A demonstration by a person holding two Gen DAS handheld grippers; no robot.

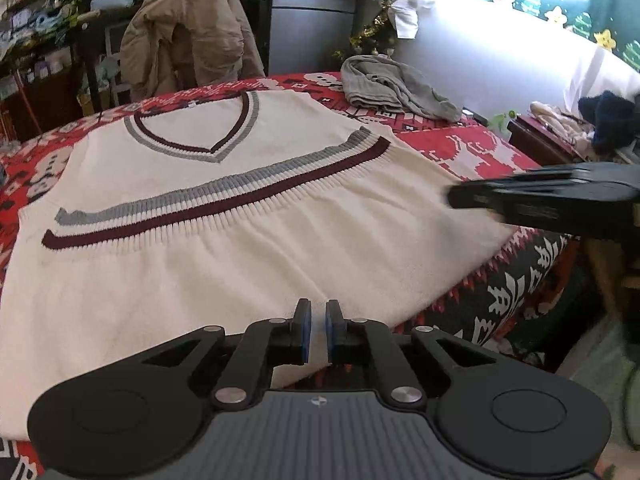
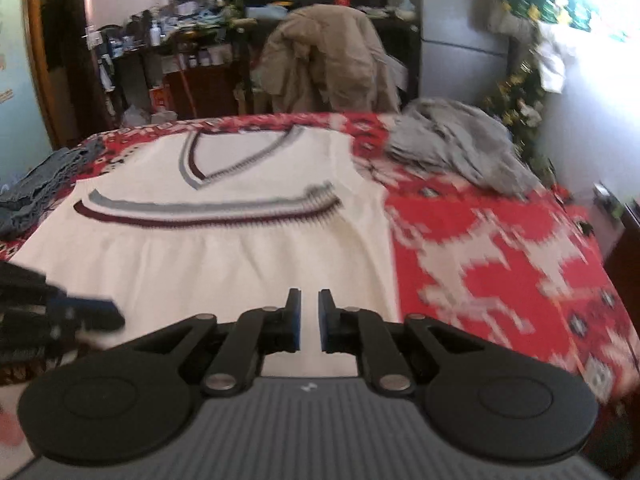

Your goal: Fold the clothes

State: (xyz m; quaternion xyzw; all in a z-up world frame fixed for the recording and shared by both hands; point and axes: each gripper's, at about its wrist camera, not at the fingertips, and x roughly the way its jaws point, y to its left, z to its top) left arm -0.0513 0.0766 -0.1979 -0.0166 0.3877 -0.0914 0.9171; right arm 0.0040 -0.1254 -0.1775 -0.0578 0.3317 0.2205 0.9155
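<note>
A cream knit vest (image 1: pixel 240 264) with grey and maroon trim lies on the red patterned cloth, its striped hem (image 1: pixel 224 196) folded up to just below the V-neck (image 1: pixel 208 140). My left gripper (image 1: pixel 318 316) sits at the near fold edge, its blue pads almost together with cream knit pinched between them. A crease runs from the vest to its tips. My right gripper (image 2: pixel 309 308) is at the near edge by the vest's (image 2: pixel 224 264) right side, also nearly closed with cloth in the narrow gap. Each gripper shows blurred in the other's view: right gripper (image 1: pixel 520 200), left gripper (image 2: pixel 76 312).
A crumpled grey garment (image 1: pixel 396 88) lies at the far right of the red patterned table cover (image 2: pixel 500 264). A blue-grey garment (image 2: pixel 36 196) sits at the left edge. Behind the table stand a chair with a tan jacket (image 1: pixel 188 36), cluttered shelves (image 2: pixel 180 32) and a small side table (image 1: pixel 560 136).
</note>
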